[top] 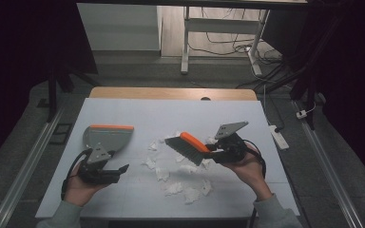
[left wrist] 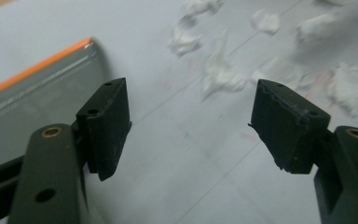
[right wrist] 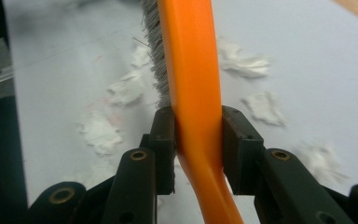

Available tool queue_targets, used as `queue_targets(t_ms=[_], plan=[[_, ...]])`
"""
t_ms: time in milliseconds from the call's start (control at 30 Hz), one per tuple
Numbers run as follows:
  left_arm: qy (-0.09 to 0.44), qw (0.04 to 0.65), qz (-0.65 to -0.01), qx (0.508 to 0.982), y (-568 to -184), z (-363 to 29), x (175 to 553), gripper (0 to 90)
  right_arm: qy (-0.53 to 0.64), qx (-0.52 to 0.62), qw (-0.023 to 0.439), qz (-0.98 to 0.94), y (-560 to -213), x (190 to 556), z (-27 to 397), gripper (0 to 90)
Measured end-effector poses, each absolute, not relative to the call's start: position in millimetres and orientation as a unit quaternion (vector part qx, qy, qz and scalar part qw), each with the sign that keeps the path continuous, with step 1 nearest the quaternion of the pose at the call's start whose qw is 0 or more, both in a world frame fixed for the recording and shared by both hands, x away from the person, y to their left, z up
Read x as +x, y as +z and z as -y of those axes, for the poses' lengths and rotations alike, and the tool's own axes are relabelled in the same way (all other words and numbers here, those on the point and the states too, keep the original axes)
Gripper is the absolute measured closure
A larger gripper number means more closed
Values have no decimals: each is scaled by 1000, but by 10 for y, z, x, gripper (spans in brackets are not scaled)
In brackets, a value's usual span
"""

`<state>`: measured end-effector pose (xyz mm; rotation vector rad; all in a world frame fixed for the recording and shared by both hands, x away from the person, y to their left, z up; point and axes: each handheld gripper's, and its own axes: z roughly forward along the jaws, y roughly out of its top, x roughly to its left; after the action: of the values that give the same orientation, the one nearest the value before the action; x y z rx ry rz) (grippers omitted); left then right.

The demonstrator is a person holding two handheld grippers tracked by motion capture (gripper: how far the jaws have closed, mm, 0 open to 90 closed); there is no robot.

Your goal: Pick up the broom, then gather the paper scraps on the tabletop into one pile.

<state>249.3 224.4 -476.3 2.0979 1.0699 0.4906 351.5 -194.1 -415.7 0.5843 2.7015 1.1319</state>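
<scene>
White-topped table [top: 123, 190], grey dustpan [top: 105, 137] at left, torn paper scraps [top: 180, 187] mid-table

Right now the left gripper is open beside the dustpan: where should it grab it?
Probably the rear handle end of the dustpan, nearest the left gripper, coming from the person's side. Its orange lip faces away, towards the far edge, and the flat tray looks too wide for the jaws.

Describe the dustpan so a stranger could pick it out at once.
Start at the pale blue table top and look to its left side, beyond the left tool. The grey plastic dustpan lies flat there, clear of the torn white paper scraps. Its orange front lip sets it apart.
</scene>
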Motion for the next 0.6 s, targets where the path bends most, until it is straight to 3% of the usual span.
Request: queue_targets(t_ms=[600], plan=[[189, 368, -430, 803, -4847, -2395, 2511, 279, 401, 267, 129, -867, -4070, 3730, 2455, 682]])
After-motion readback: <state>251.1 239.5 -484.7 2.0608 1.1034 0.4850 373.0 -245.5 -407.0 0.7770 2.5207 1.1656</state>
